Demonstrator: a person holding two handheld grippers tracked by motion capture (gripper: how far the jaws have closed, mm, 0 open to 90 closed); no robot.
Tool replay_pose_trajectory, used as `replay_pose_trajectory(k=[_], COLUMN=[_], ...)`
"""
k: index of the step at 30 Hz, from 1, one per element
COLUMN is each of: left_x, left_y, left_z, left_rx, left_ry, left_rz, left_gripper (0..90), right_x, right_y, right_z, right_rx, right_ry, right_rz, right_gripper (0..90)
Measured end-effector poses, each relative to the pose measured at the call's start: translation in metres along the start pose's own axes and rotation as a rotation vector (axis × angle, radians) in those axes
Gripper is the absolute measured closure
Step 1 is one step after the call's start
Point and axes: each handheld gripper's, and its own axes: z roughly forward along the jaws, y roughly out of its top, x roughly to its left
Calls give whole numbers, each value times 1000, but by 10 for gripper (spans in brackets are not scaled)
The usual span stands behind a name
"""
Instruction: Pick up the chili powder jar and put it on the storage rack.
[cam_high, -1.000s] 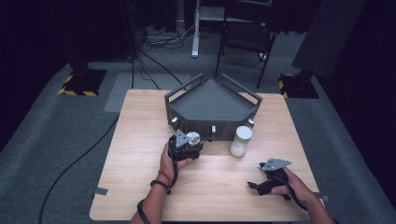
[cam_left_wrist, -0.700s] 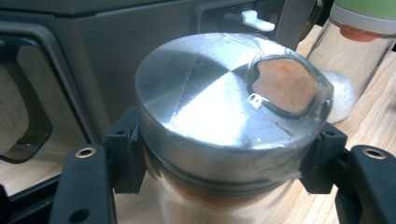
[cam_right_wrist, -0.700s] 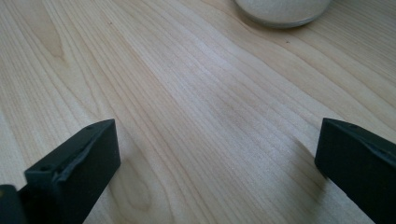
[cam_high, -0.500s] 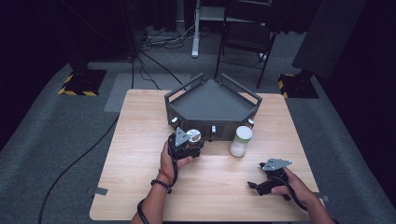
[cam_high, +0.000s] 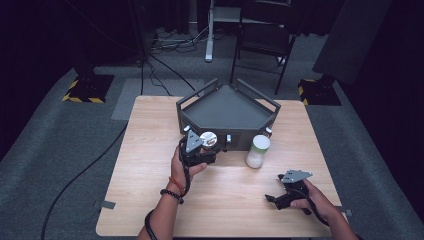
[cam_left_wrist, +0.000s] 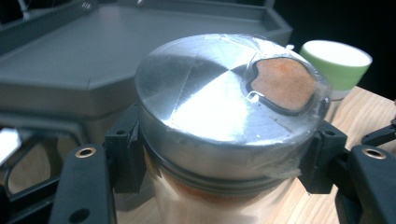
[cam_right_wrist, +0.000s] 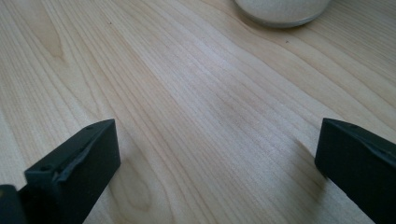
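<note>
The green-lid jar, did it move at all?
No. The green-lid jar sits at the same spot by the grey tray's front wall on the table.

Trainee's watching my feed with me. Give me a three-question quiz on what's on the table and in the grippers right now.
1. True or false: the left gripper is shut on the metal-lidded jar.
2. What stands beside the grey tray: (a) green-lidded jar, (b) mug, (c) bowl?
3. What lies between the right gripper jaws?

Key:
1. True.
2. a.
3. Nothing but bare wooden table; the jaws stand wide apart.
</note>
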Motion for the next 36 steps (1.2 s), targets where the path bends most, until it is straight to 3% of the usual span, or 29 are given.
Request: replay_pose_trajectory(k=[10, 20, 36], left_x=[-7, -1, 4], left_y=[25, 42, 75], left_z=[-4, -8, -5], left_rx=[-32, -68, -74], left_ry=[3, 15, 22], left_rz=[29, 13, 46], left_gripper=[319, 320, 320], right_x=[0, 0, 0], right_y=[0, 0, 0], right_z=[0, 0, 0], right_rx=[0, 0, 0], right_ry=[0, -1, 0], right_rz=[0, 1, 2], right_gripper=[0, 0, 0])
